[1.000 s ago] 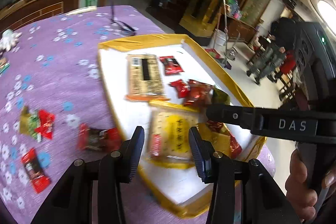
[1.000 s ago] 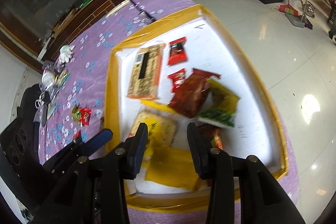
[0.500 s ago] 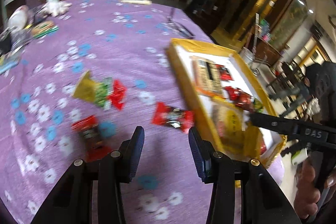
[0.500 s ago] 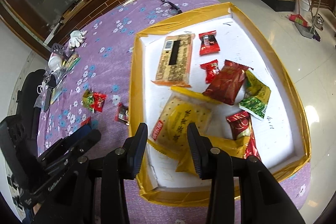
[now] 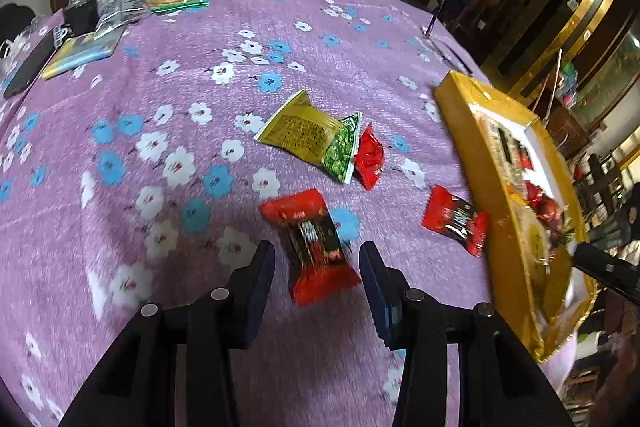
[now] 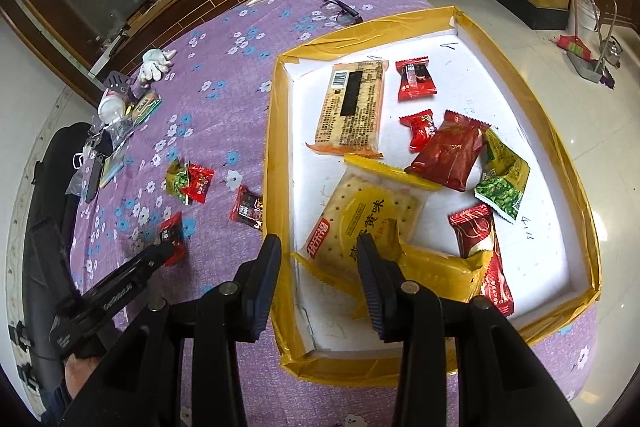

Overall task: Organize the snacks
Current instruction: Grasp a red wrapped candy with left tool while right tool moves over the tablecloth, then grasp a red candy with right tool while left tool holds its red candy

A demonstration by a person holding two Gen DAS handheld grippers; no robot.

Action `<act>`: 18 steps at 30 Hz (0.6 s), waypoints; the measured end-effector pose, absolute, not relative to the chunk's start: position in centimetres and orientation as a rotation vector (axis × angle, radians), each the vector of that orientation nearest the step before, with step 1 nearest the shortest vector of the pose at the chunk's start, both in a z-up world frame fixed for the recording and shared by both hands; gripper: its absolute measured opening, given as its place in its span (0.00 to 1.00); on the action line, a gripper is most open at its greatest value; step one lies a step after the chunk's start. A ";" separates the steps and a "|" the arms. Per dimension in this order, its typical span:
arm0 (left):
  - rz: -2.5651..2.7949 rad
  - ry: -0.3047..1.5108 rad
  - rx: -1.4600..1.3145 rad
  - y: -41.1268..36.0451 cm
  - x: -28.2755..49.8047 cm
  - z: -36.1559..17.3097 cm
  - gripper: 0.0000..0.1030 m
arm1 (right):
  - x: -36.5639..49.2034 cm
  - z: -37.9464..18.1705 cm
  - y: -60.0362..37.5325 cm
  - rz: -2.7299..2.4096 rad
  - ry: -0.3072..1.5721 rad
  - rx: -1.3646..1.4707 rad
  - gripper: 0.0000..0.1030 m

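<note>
Left gripper (image 5: pixel 317 267) poised over a loose red-and-black snack packet (image 5: pixel 316 245) on the purple flowered tablecloth (image 5: pixel 180 75), jaws parted and holding nothing

The packet lies between the left fingers, which stand clear of it on both sides. Beyond it lie a yellow-green packet (image 5: pixel 310 135) touching a small red packet (image 5: pixel 370 157), and another red-and-black packet (image 5: pixel 456 221) just beside the yellow-edged tray (image 6: pixel 556 147). The right gripper (image 6: pixel 319 259) hangs over the tray's near corner, jaws apart and empty, above the yellow cracker packet (image 6: pixel 362 223). The tray also holds a tan biscuit pack (image 6: pixel 354 107), red candies and a green pea packet (image 6: pixel 502 179)
</note>
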State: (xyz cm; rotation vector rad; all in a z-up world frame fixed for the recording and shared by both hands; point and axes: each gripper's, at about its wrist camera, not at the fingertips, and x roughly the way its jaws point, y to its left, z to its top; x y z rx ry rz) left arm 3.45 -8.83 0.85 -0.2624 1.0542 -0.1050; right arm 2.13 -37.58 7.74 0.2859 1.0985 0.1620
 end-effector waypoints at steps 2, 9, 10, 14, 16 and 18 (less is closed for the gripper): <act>-0.101 1.046 -0.239 -9.3 4.3 0.6 0.44 | 2.2 7.8 -37.6 0.168 1.097 0.279 0.37; -0.087 1.018 -0.127 -9.8 5.5 0.4 0.36 | 2.5 8.4 -36.8 0.230 1.083 0.244 0.37; -0.092 1.014 -0.122 -9.6 5.2 0.4 0.36 | 2.6 8.5 -36.4 0.249 1.083 0.231 0.37; -0.096 1.012 -0.113 -9.2 3.6 0.4 0.36 | 3.6 8.8 -34.2 0.349 1.092 0.164 0.37; -0.097 1.013 -0.113 -9.2 2.5 0.5 0.36 | 4.1 8.6 -32.8 0.393 1.106 0.118 0.37; -0.095 1.016 -0.107 -9.2 1.7 0.5 0.36 | 4.6 8.4 -31.5 0.429 1.120 0.079 0.37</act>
